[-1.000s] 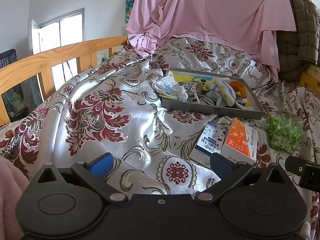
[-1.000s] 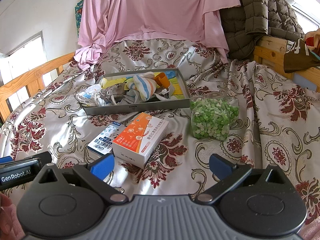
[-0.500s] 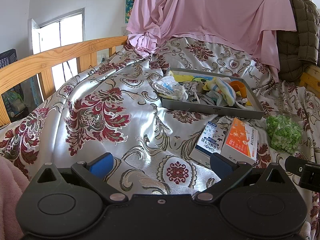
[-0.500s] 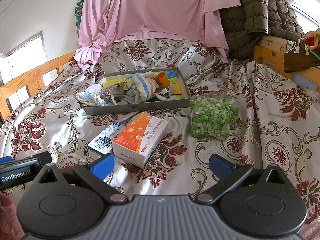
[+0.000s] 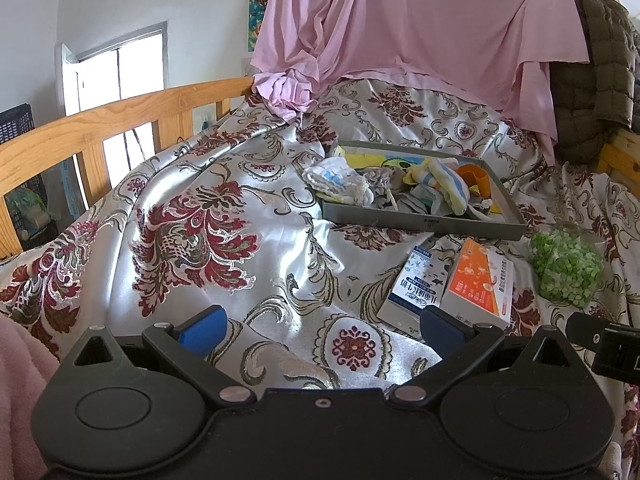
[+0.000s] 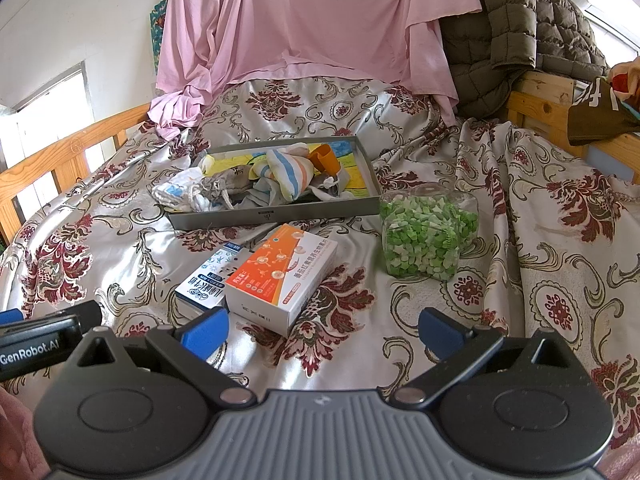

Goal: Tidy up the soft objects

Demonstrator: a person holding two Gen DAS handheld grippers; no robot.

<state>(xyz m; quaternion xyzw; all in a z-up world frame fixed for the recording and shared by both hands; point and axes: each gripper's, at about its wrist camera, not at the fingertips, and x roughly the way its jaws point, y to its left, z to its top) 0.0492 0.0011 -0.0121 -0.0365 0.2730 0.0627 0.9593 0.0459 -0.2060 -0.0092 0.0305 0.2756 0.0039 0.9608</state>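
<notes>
A grey tray (image 5: 424, 223) (image 6: 276, 213) lies on the bed with a heap of soft items in it: a white cloth (image 5: 338, 184) (image 6: 176, 192), a grey pouch (image 6: 230, 181) and a striped sock (image 5: 450, 184) (image 6: 288, 174), plus an orange cup (image 6: 326, 160). My left gripper (image 5: 322, 326) is open and empty, low over the bedspread, well short of the tray. Open and empty too, my right gripper (image 6: 324, 330) hovers just behind the two boxes.
An orange box (image 6: 280, 276) (image 5: 478, 280) and a blue-white box (image 6: 208, 282) (image 5: 416, 284) lie before the tray. A clear jar of green pieces (image 6: 428, 234) (image 5: 566, 266) stands to the right. A wooden rail (image 5: 100, 128) bounds the left; pink sheet (image 6: 312, 20) and jacket (image 6: 516, 28) hang behind.
</notes>
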